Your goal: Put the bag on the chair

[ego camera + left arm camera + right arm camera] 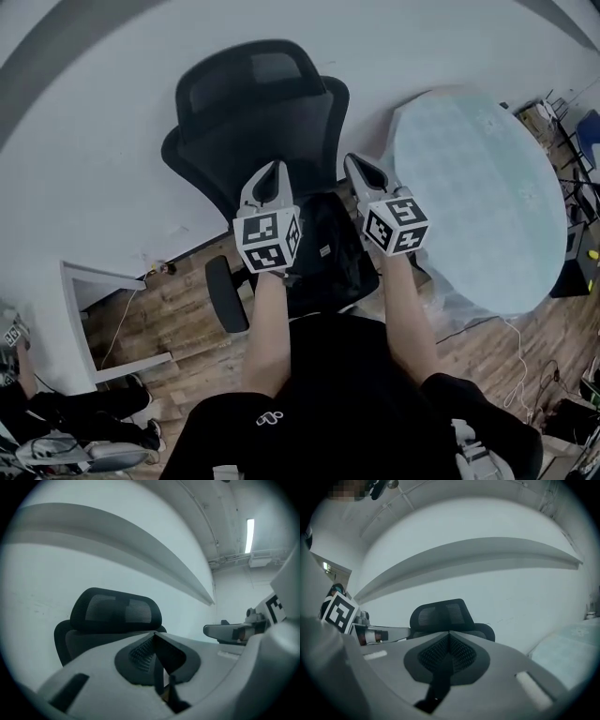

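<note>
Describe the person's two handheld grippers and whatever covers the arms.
The left tongs and right tongs are light grey shells tapering to a point, with black ribbed pads inside. Each carries a white cube printed with black square markers. No cables show. Forearms are unsleeved; the clothing below is black.

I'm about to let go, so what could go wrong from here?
1. The left gripper and right gripper are each shut on only a thin strap; one might slip and tip the bag.
2. Whether the bag rests on the chair seat cannot be seen; released too high or near the front edge, it could drop off.
</note>
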A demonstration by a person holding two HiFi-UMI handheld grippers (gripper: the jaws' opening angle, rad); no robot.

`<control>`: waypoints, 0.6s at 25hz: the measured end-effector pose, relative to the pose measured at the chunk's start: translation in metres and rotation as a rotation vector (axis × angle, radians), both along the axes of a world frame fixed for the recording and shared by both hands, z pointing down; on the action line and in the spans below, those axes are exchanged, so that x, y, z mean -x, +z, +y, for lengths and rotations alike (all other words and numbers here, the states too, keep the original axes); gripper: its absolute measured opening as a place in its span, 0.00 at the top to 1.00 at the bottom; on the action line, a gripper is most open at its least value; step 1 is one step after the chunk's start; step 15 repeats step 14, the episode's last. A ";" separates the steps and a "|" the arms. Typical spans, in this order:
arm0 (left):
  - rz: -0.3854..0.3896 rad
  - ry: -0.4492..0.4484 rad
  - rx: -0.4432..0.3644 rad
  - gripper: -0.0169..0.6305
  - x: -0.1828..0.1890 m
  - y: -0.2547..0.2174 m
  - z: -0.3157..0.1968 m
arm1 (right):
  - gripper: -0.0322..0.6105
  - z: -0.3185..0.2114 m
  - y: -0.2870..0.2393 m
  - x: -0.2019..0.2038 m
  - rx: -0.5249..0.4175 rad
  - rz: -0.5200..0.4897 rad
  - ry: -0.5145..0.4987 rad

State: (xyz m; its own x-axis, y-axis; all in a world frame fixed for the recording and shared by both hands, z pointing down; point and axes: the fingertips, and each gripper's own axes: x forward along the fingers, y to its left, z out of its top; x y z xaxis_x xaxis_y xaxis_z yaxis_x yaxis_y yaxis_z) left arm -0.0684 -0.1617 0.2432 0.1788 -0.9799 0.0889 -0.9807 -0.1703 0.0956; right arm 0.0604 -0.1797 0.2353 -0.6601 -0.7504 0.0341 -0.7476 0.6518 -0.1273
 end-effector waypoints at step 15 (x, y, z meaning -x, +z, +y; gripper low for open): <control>0.034 0.041 -0.015 0.97 -0.004 0.000 -0.008 | 0.93 0.000 -0.002 -0.003 -0.023 0.041 0.010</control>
